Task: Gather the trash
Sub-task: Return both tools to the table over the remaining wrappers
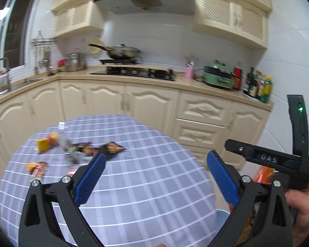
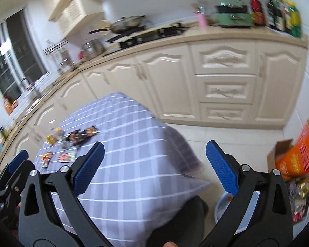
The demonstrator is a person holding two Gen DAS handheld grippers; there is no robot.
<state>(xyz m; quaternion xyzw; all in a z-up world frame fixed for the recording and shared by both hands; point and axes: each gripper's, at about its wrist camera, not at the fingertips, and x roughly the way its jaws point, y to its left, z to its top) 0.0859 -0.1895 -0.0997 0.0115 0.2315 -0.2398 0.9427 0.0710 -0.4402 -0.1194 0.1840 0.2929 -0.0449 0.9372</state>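
Snack wrappers lie scattered on the far left of the checked tablecloth [image 1: 146,177]: a dark wrapper [image 1: 112,148], a yellow packet [image 1: 43,144], a crumpled clear wrapper [image 1: 72,154] and a red-and-white wrapper [image 1: 38,171]. The right wrist view shows the same wrappers [image 2: 80,135] at the table's far left. My left gripper [image 1: 155,177] hovers open over the table, holding nothing. My right gripper [image 2: 154,166] is open and holds nothing above the table's right corner; in the left wrist view its black body [image 1: 278,160] is held by a hand at the right. A pale blue bin [image 2: 226,205] stands on the floor beside the table.
Cream kitchen cabinets [image 1: 154,100] run behind the table, with a stove and pan [image 1: 121,53], a green appliance [image 1: 217,76] and bottles [image 1: 257,84] on the counter. An orange box [image 2: 298,152] and shiny bags [image 2: 300,195] sit on the floor at the right. Tiled floor lies between table and cabinets.
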